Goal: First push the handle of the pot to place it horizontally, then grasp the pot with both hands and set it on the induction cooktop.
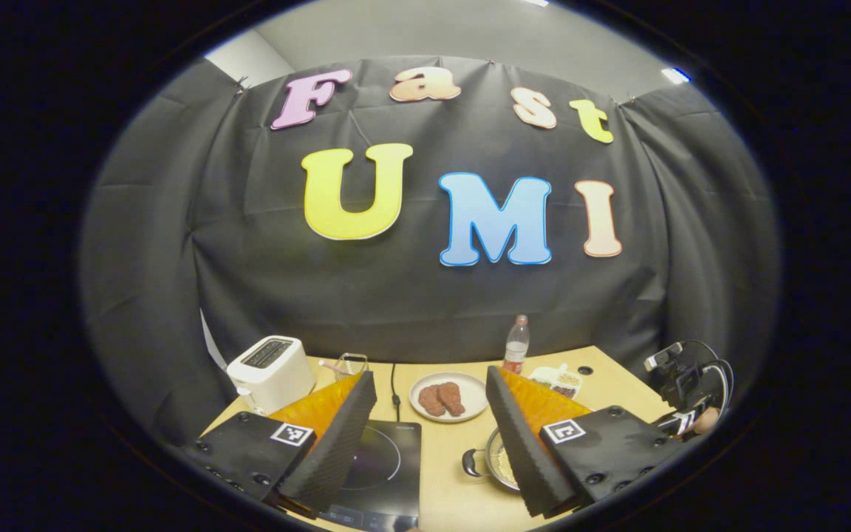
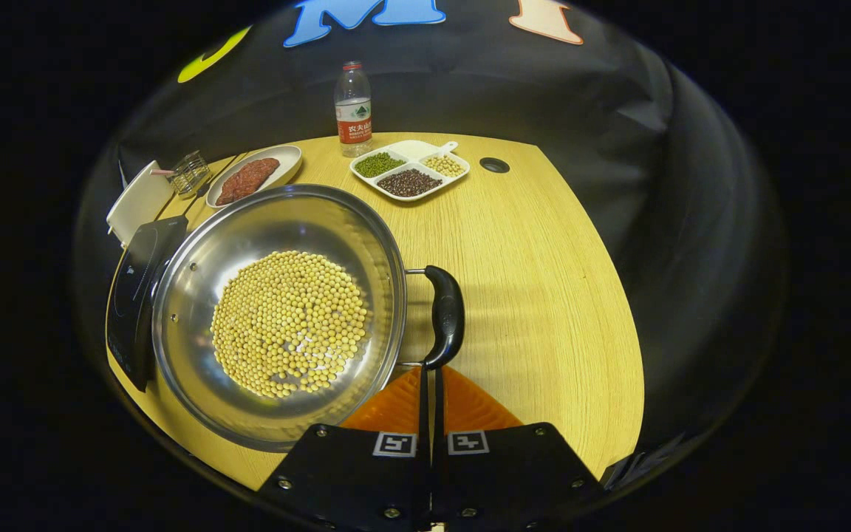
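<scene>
Where the right gripper view looks down, the pot (image 2: 278, 318) is seen on the surface (image 2: 544, 295), its bowl holding a bed of yellow beans (image 2: 289, 321). The pot's side handle (image 2: 446, 316) lies just ahead of the right claw (image 2: 429, 380), whose fingers are drawn together with hardly a gap between them; the tips sit at the near end of the handle, and whether they touch it cannot be told. The cooktop (image 2: 134, 288) is found immediately at the pot's left, its edge partly overlapped by the rim. Further back are listed a plate (image 2: 278, 159) with reddish food, a bottle (image 2: 353, 111) and a divided tray (image 2: 411, 170) of beans.

In the left gripper view, the left claw (image 1: 433, 399) is held wide open above the surface (image 1: 455, 488), nothing between its fingers. The pot (image 1: 496, 465) is seen low beside the right-hand finger, partly hidden by it, with a second handle (image 1: 472, 463) on its near side. The cooktop (image 1: 388, 462) lies beneath the left-hand finger. A toaster (image 1: 270, 372), plate (image 1: 470, 391) and bottle (image 1: 516, 345) are noted behind. The right claw's body (image 1: 684, 388) is seen at the far right edge.
</scene>
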